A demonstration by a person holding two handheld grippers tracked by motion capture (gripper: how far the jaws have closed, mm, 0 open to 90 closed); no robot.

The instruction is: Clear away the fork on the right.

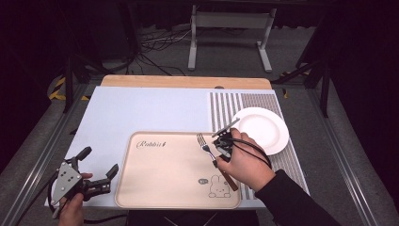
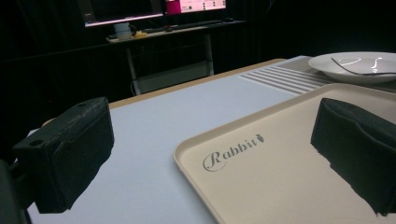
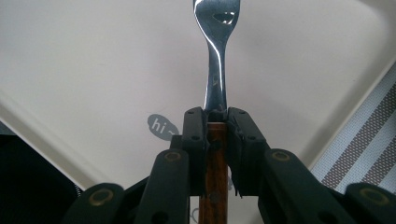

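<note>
A fork (image 1: 205, 146) with steel tines and a brown wooden handle is held low over the right part of the beige Rabbit tray (image 1: 164, 174). My right gripper (image 1: 217, 155) is shut on it where steel meets wood. In the right gripper view the fork (image 3: 215, 70) points away over the tray (image 3: 93, 70), clamped in my right gripper (image 3: 215, 126). A white plate (image 1: 263, 129) sits just right of the tray. My left gripper (image 1: 99, 161) stands open at the tray's left edge, nothing between its jaws. The left gripper view has that gripper (image 2: 210, 154) straddling the tray's rim (image 2: 187, 149), with the plate (image 2: 345, 67) far off.
Tray and plate rest on a pale blue mat (image 1: 141, 113) with a grey striped band (image 1: 235, 106) at its right. A wooden table edge (image 1: 186, 81) runs behind it. A white stand (image 1: 230, 21) and cables lie on the floor beyond.
</note>
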